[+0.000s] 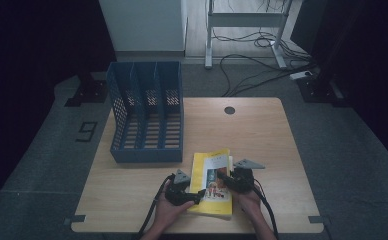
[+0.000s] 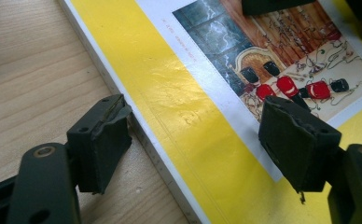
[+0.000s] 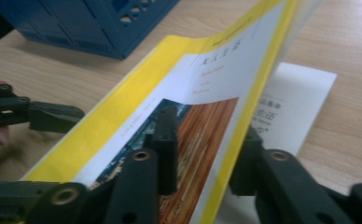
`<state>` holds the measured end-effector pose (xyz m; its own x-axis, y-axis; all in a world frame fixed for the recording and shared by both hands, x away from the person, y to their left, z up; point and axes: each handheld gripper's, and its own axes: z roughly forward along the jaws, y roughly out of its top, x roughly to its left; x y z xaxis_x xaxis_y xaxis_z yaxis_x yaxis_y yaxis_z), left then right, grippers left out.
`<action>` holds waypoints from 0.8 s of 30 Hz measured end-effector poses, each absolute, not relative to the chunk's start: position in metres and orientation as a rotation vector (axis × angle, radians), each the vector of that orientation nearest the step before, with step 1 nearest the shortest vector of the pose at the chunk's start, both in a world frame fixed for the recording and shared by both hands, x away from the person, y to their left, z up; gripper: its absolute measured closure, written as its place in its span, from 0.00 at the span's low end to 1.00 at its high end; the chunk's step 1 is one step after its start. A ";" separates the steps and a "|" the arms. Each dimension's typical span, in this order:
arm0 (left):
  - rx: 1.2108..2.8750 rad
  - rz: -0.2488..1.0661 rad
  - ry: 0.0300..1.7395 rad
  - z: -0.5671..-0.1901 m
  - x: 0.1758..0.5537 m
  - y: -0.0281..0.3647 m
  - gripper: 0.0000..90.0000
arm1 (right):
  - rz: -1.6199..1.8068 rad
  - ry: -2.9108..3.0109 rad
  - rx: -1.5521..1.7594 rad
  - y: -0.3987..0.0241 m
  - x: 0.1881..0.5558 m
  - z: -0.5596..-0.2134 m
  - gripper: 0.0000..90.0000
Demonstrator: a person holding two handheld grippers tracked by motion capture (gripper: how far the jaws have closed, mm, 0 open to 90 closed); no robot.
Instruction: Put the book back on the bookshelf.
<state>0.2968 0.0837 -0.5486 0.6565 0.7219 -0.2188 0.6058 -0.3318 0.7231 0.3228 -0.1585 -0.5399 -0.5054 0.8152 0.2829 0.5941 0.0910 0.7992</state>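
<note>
A yellow book (image 1: pixel 213 185) with a picture on its cover lies near the table's front edge. My left gripper (image 2: pixel 198 144) is open astride the book's (image 2: pixel 184 107) spine edge: one jaw is by the spine on the wood, the other over the cover. My right gripper (image 3: pixel 207 158) is shut on the book's opposite, lifted edge, one jaw on top of the cover (image 3: pixel 216 70) and one beneath it. The cover and some pages curve up off a white page (image 3: pixel 300 102) below. From above, the left gripper (image 1: pixel 194 196) and right gripper (image 1: pixel 225 178) flank the book.
A blue three-slot file rack (image 1: pixel 147 112) stands at the table's back left, its open side facing up. The wooden table (image 1: pixel 262 135) has a round cable hole (image 1: pixel 229 110) at the back. Cables and desk legs are on the floor beyond.
</note>
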 end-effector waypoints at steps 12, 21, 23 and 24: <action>2.038 0.167 1.031 -0.549 0.297 0.085 0.27 | 1.438 2.096 1.326 -0.153 0.315 -0.528 0.95; 2.012 0.131 1.002 -0.547 0.298 0.089 0.27 | 1.483 2.048 1.282 -0.149 0.308 -0.520 0.97; 1.999 0.111 1.002 -0.547 0.299 0.090 0.27 | 1.498 2.034 1.272 -0.149 0.307 -0.517 0.97; 1.999 0.111 1.002 -0.547 0.299 0.090 0.27 | 1.498 2.034 1.272 -0.149 0.307 -0.517 0.97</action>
